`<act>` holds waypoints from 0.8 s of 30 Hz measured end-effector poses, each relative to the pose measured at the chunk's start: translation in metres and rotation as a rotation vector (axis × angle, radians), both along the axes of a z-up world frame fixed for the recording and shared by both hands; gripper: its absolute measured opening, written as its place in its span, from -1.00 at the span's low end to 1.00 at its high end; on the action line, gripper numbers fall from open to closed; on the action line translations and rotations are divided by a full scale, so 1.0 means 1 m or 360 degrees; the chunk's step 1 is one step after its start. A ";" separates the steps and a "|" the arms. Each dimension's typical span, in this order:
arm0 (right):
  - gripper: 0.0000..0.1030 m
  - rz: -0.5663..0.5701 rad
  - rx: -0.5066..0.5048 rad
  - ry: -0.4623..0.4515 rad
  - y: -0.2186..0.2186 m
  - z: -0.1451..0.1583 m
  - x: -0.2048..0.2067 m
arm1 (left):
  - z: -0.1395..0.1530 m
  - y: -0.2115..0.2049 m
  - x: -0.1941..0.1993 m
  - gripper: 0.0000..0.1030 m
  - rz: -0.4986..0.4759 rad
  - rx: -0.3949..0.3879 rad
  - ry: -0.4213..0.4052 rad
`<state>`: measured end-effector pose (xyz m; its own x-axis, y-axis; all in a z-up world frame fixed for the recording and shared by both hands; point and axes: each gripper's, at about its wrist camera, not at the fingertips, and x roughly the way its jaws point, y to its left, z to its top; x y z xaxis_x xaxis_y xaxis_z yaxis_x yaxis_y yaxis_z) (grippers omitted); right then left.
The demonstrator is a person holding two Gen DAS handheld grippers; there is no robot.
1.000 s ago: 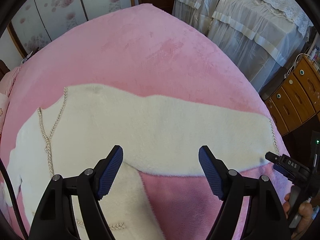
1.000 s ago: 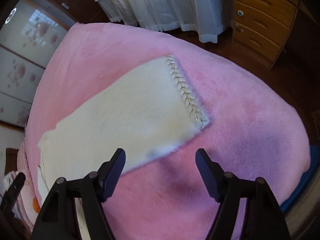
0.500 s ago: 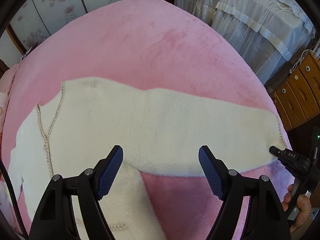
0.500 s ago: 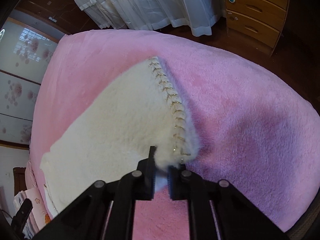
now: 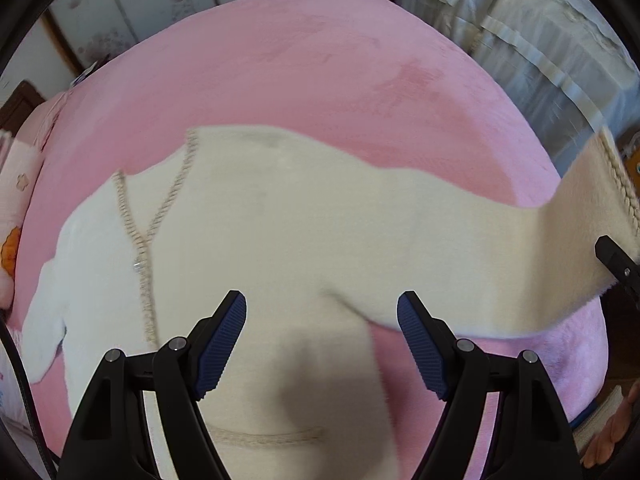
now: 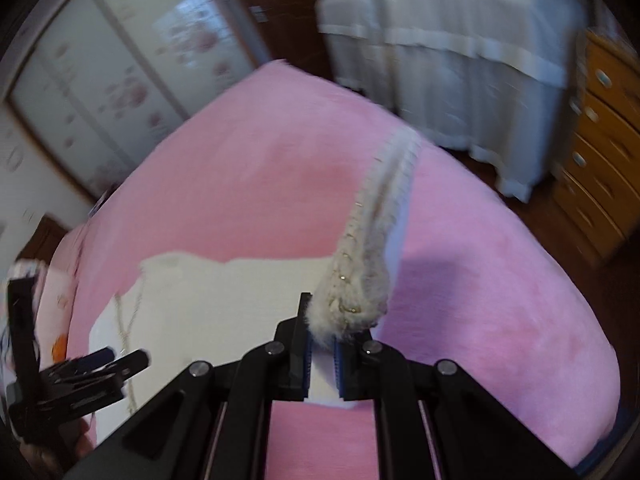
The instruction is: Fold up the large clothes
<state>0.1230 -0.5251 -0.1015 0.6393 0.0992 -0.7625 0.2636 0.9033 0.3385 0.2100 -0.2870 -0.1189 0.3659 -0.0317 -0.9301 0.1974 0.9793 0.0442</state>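
Note:
A fluffy cream sweater with braided gold trim lies spread on the pink blanket. My left gripper hangs open above the sweater's body with nothing between its blue pads. My right gripper is shut on the sleeve's trimmed cuff and holds it raised off the bed. In the left wrist view that sleeve rises toward the right edge, where the right gripper's dark tip shows. In the right wrist view the left gripper appears at the lower left over the sweater.
The pink blanket covers a bed that drops off at the right. A white skirted bed and a wooden chest of drawers stand beyond it. Sliding floral doors are at the back left. A patterned pillow lies at the left edge.
My right gripper closed on the sleeve cuff and lifted it off the blanket, rolling as it rose. My left gripper shifted over the sweater's body and stayed open.

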 end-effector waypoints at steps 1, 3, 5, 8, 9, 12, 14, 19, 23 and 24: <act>-0.84 0.0085 -0.0029 -0.0021 0.021 0.004 0.007 | 0.000 0.017 0.002 0.49 0.0036 -0.0010 -0.0005; -0.83 0.0247 -0.0073 -0.0043 0.065 0.004 0.022 | -0.002 0.054 0.006 0.49 0.0108 -0.0039 -0.0004; -0.83 0.0386 -0.0090 -0.0032 0.108 -0.006 0.035 | -0.010 0.090 0.010 0.49 0.0163 -0.0080 0.0006; -0.83 0.0548 -0.0113 0.0049 0.172 -0.040 0.056 | -0.033 0.133 0.014 0.49 0.0205 -0.0127 0.0065; -0.78 0.0597 -0.0169 0.0092 0.193 -0.055 0.062 | -0.042 0.142 0.015 0.49 0.0207 -0.0147 0.0092; -0.59 0.0719 -0.0312 0.0292 0.234 -0.102 0.067 | -0.072 0.161 0.014 0.49 0.0202 -0.0235 0.0213; -0.47 0.0709 -0.0326 0.0366 0.245 -0.118 0.064 | -0.089 0.170 0.015 0.49 0.0180 -0.0327 0.0285; 0.06 0.0592 -0.0256 0.0316 0.232 -0.106 0.037 | -0.113 0.162 0.020 0.49 0.0081 -0.0567 0.0402; 0.06 0.0556 -0.0248 0.0348 0.218 -0.096 0.016 | -0.137 0.153 0.030 0.45 0.0025 -0.0806 0.0533; 0.06 0.0542 -0.0233 0.0361 0.213 -0.094 0.011 | -0.145 0.152 0.031 0.39 0.0020 -0.0838 0.0557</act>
<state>0.1337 -0.3122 -0.1958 0.4031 0.1560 -0.9018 -0.0047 0.9857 0.1684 0.2408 -0.1353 -0.2636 0.0464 -0.5155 -0.8556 0.1014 0.8546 -0.5094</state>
